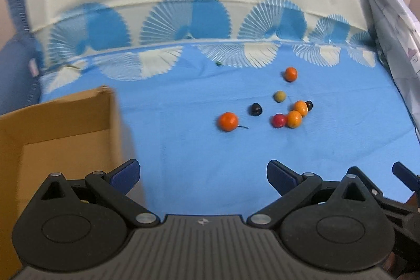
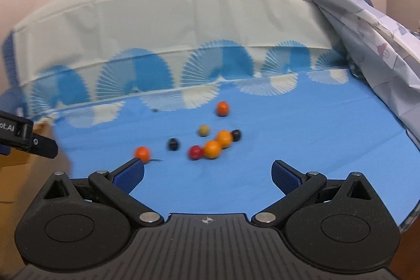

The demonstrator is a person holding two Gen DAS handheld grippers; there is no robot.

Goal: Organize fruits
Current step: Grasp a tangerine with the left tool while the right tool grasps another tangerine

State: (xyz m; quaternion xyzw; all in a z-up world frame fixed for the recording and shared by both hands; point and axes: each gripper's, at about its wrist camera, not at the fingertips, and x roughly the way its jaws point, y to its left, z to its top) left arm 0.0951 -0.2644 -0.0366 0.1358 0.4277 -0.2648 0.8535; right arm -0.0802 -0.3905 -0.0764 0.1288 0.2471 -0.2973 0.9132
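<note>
So both hand-held grippers are sitting back from the action, nothing picked up yet. The left hand-held gripper has its blue-padded jaws spread wide with nothing between them, and the right hand-held gripper is the same, splayed open and empty.

The fruits are all loose on the bright blue cloth with white fan patterns covering the tabletop. There's a small round orange fruit with a thin stem sitting off on its own nearest the left side, a dark, almost black, little fruit just beyond it, then a tight cluster: a red round fruit touching an orange one, another orange right behind, and a second dark fruit peeking out past that. A dull yellow-green fruit sits a bit further back, and one more orange is furthest away.

The open brown cardboard box is parked at the left, right beside the left hand-held gripper, which I'd guess is where things get sorted into. That layout makes sense: the left side drops, the right side reaches.

My guess is the lone stemmed orange goes first, since it's clear of its neighbours. The cluster looks trickier; nudging one could roll the others.
</note>
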